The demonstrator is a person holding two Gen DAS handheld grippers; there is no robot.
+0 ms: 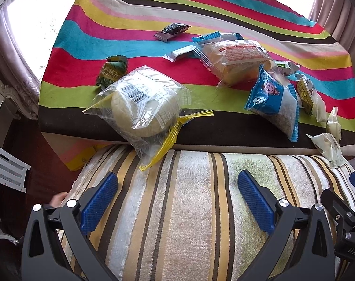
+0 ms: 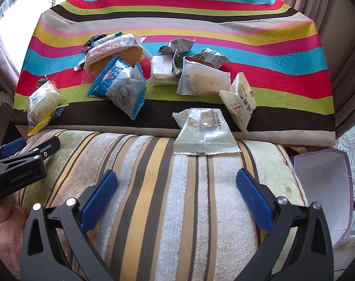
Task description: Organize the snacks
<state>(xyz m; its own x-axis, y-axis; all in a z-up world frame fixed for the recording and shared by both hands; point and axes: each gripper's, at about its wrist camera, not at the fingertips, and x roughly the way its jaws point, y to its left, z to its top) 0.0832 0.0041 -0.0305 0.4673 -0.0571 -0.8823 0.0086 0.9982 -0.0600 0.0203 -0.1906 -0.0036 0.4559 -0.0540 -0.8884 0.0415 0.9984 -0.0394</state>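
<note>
- the right gripper [image 2: 177, 187], two black arms tipped with blue textured pads, sits at the bottom of its own view with its jaws spread wide and nothing between them, over a beige, brown and yellow striped towel [image 2: 154, 199].
- straight ahead of it, at centre frame, lies a pale white sealed snack packet with a round biscuit inside [image 2: 204, 132]; its crimped lower edge rests on the towel while its upper end lies on the brown band of the rainbow-striped cloth [image 2: 177, 23].
- that packet's long axis runs roughly away from the gripper, up the frame, so the jaws already stand either side of its width; this looks like the easiest first pick.
- the left gripper [image 1: 177, 192] is likewise wide open and empty at the bottom of its view, above the same towel.
- nearest to it, up and left of centre, is a clear plastic bag holding a round pale bun with yellow crimped ends [image 1: 144, 107], hanging over the cloth's near edge onto the towel.
- further up the right view, the other snacks are scattered: a blue-edged clear pouch of dark bits [image 2: 121, 86], a clear-wrapped orange cake [image 2: 116, 51] and several small white wrappers.
- a lilac cardboard box, open [image 2: 322, 187], shows at the right edge, nearer the right gripper; it is probably the place to put things, though i cannot be sure.
</note>
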